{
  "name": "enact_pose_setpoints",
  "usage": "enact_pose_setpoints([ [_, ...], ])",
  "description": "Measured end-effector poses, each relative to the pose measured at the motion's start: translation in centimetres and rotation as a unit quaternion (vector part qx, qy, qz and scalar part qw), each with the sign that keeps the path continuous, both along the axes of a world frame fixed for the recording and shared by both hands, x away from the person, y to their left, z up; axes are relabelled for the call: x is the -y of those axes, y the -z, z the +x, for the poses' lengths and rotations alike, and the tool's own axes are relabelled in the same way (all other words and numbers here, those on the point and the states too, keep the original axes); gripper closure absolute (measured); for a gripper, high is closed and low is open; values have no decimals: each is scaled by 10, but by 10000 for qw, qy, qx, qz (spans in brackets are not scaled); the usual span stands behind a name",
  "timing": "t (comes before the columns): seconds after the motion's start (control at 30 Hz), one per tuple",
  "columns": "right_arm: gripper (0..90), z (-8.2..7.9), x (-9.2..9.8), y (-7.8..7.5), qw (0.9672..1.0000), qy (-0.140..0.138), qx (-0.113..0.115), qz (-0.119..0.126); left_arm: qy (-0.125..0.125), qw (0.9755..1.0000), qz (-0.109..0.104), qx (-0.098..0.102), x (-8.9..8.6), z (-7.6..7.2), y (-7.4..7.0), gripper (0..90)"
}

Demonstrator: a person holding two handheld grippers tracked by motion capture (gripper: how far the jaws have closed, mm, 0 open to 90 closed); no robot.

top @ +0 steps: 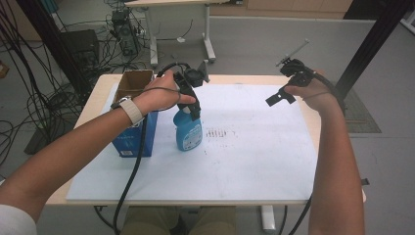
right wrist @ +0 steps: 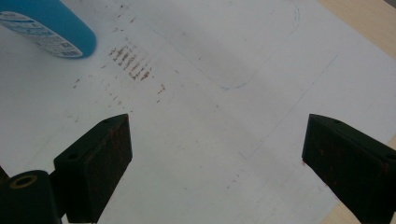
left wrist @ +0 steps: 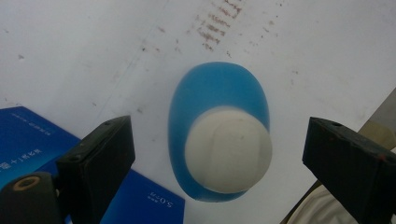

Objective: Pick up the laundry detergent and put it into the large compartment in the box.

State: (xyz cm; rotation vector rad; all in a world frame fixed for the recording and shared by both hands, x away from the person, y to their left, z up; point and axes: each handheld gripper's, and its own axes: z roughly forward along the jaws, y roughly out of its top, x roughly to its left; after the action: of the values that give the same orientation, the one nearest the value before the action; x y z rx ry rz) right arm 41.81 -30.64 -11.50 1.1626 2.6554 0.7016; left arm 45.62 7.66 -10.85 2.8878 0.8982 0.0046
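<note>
A blue plastic bottle [top: 188, 133] with a white cap [left wrist: 227, 149] stands upright on the white sheet [top: 244, 156], left of the middle. My left gripper [top: 194, 108] hangs right above it, pointing down. In the left gripper view the jaws of that gripper [left wrist: 217, 140] stand open, one on each side of the cap and clear of it. My right gripper [top: 284, 93] is held above the sheet's back right part. It is open [right wrist: 215, 140], with bare sheet between the jaws, and the bottle's base [right wrist: 46, 25] is far off at the upper left.
A blue box [top: 133, 131] with an open cardboard top stands just left of the bottle, close to the left jaw [left wrist: 100, 163]. Brown smudges [top: 220, 133] mark the sheet right of the bottle. Cables and a computer lie on the floor behind the table.
</note>
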Motion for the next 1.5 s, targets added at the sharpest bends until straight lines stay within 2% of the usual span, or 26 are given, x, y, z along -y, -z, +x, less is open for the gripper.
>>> enact_pose_setpoints([
  [1.5,81,3,-2,2,10000,-24,11,18,-74,10000,-51,8,-4,2,2,97],
])
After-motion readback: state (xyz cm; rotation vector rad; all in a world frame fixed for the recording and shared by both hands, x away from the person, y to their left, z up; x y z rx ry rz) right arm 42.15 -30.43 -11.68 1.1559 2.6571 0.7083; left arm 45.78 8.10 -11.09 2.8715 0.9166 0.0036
